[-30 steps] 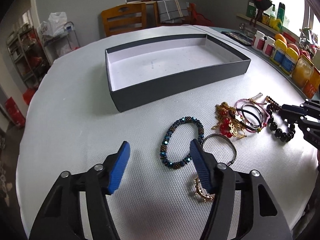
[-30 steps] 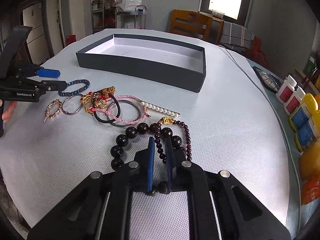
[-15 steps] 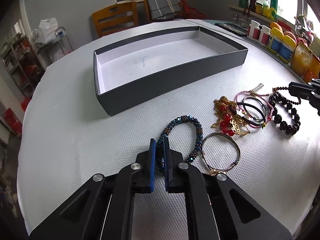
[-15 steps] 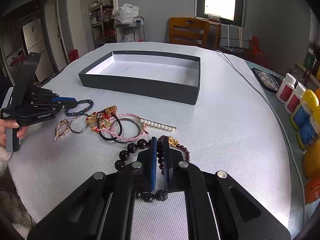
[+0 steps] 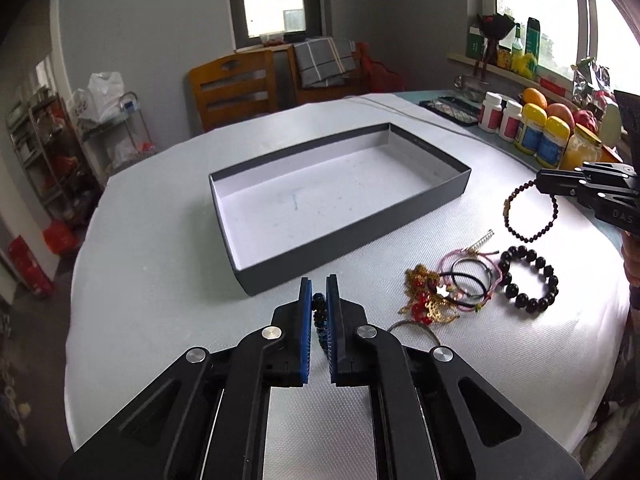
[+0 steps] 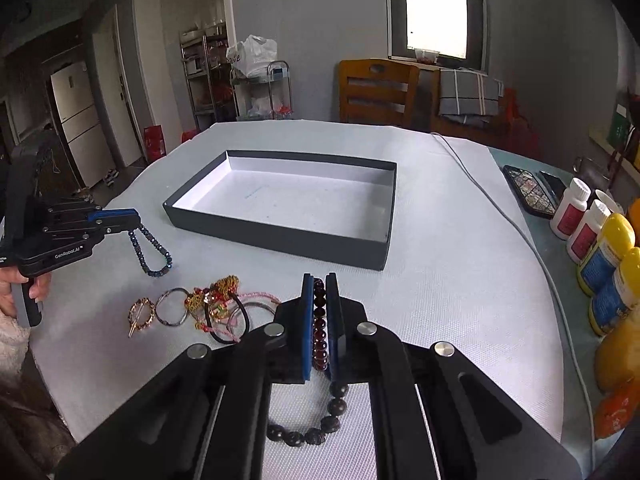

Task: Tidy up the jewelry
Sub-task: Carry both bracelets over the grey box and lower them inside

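My left gripper point(image 5: 319, 286) is shut on the blue beaded bracelet point(image 5: 319, 312), which hangs lifted off the table in the right wrist view point(image 6: 150, 252). My right gripper point(image 6: 319, 284) is shut on the dark red beaded bracelet point(image 6: 319, 328); it dangles in the air in the left wrist view point(image 5: 530, 216). The open dark grey box point(image 5: 424, 210) with a white floor lies ahead of both, also in the right wrist view point(image 6: 280, 236). On the cloth lie a black bead bracelet point(image 5: 528, 280), hair ties and cords point(image 5: 472, 276), a gold and red chain point(image 5: 424, 294) and a metal bangle point(image 5: 412, 326).
Bottles and jars point(image 5: 536, 136) line the table's right side, next to a dark flat case point(image 6: 528, 192) and a grey cable point(image 6: 500, 208). A gold ring brooch point(image 6: 140, 314) lies near the front left. A wooden chair point(image 5: 232, 88) stands behind the round table.
My left gripper shut on the blue bracelet and lifted it. My right gripper, shut on the dark red bracelet, raised it off the cloth. Both moved up and towards the box.
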Demonstrator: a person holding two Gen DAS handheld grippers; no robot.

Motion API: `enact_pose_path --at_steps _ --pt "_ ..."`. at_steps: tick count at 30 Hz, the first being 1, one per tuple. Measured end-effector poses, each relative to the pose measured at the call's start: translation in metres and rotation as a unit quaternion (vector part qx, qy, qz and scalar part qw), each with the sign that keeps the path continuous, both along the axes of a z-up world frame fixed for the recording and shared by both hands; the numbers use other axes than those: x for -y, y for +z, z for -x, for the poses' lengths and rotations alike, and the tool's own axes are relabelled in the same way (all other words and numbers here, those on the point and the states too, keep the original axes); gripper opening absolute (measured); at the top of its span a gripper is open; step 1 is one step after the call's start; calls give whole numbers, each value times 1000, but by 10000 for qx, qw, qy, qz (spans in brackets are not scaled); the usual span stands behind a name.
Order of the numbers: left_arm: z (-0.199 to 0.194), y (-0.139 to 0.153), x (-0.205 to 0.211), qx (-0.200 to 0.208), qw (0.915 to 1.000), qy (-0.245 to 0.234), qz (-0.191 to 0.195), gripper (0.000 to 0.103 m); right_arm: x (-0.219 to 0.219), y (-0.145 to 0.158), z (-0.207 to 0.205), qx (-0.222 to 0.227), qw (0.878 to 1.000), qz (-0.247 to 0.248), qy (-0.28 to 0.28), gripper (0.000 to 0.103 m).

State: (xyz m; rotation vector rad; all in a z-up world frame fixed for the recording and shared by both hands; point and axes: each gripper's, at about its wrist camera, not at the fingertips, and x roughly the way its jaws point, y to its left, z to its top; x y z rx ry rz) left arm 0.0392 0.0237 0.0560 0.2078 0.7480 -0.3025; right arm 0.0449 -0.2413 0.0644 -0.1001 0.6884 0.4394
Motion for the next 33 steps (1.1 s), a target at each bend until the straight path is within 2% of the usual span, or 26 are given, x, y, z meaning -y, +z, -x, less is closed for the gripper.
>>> enact_pose_path --at_steps 8,13,19,22,28,33 --pt "-25 38 3 405 9992 62 -32 7 -2 28 -30 167 9995 -250 -88 6" --pt "-59 46 10 472 9987 161 -33 7 -9 34 -64 130 9988 -405 -245 6" --pt "-106 28 18 365 9987 359 -67 7 -25 20 -118 58 9977 -238 -631 6" --pt "-128 19 20 324 9987 391 -28 7 -32 8 -142 -48 9974 -287 -656 6" --pt "-163 -4 7 -19 9966 521 645 7 -41 -11 -168 -379 9955 -844 -188 6" --pt "-172 -30 -1 -225 9949 832 524 7 -42 -28 -174 -673 9942 -817 -160 6"
